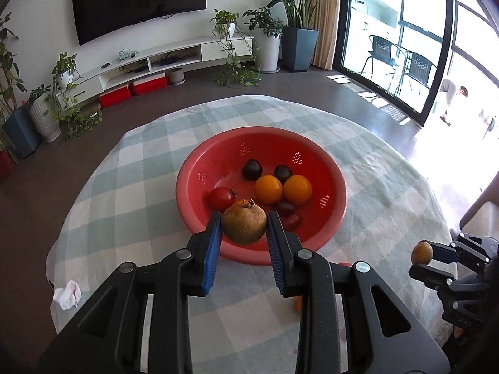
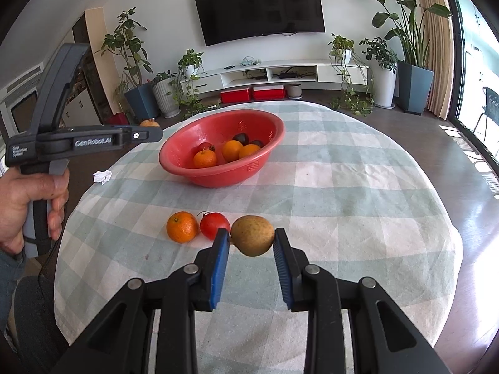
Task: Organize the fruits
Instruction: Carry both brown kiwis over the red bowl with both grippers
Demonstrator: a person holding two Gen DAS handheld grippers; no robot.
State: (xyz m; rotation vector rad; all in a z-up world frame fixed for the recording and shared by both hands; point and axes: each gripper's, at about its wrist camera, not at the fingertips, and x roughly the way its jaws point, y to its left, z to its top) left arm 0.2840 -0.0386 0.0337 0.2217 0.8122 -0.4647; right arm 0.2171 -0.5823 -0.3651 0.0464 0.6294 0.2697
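Brown fruit (image 1: 244,224) sits clamped in left tool (image 1: 244,229) above red bowl (image 1: 338,193).

Daylight poured in through the glass doors (image 1: 405,46) to the right of the left gripper (image 1: 244,229), blowing that side out to white glare. The checked tablecloth (image 2: 343,187) ahead of the right gripper (image 2: 252,243) was evenly bright, with soft shadows under the red bowl (image 2: 218,177). Both views bowed strongly at the edges, corners fell black, and focus stayed sharp.
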